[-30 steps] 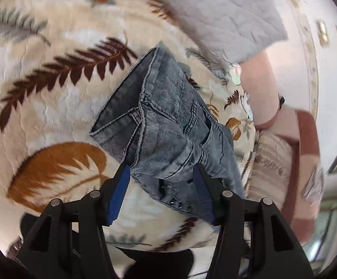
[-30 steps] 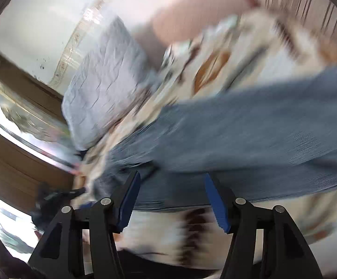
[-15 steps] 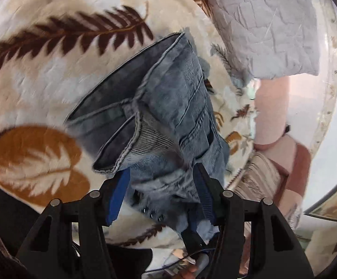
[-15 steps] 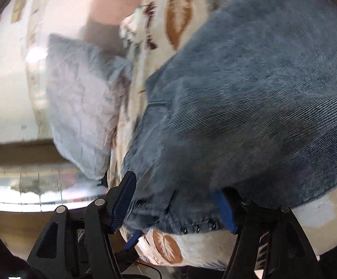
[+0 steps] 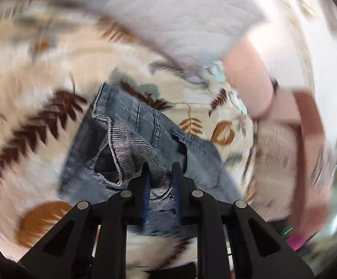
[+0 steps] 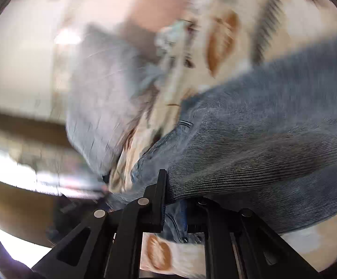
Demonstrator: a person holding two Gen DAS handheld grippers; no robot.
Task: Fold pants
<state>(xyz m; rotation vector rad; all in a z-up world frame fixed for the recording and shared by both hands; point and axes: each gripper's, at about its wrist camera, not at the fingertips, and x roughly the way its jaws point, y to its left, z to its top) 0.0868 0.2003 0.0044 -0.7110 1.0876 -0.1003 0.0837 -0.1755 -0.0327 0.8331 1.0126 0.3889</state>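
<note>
Grey-blue denim pants lie bunched on a cream blanket with brown leaf prints. My left gripper is shut on the pants at a rumpled edge by the waistband. In the right wrist view the pants fill the right half and drape over the right finger. My right gripper is shut on the pants near the waistband; only its left finger shows clearly. Both views are motion-blurred.
A grey quilted pillow lies at the far side of the blanket and also shows in the right wrist view. A pink headboard or cushion stands beside it. A brown wooden edge is at left.
Both grippers were open around the pants earlier and have closed on the fabric. Both cameras have swung, so the pillow now fills more of the left wrist view.
</note>
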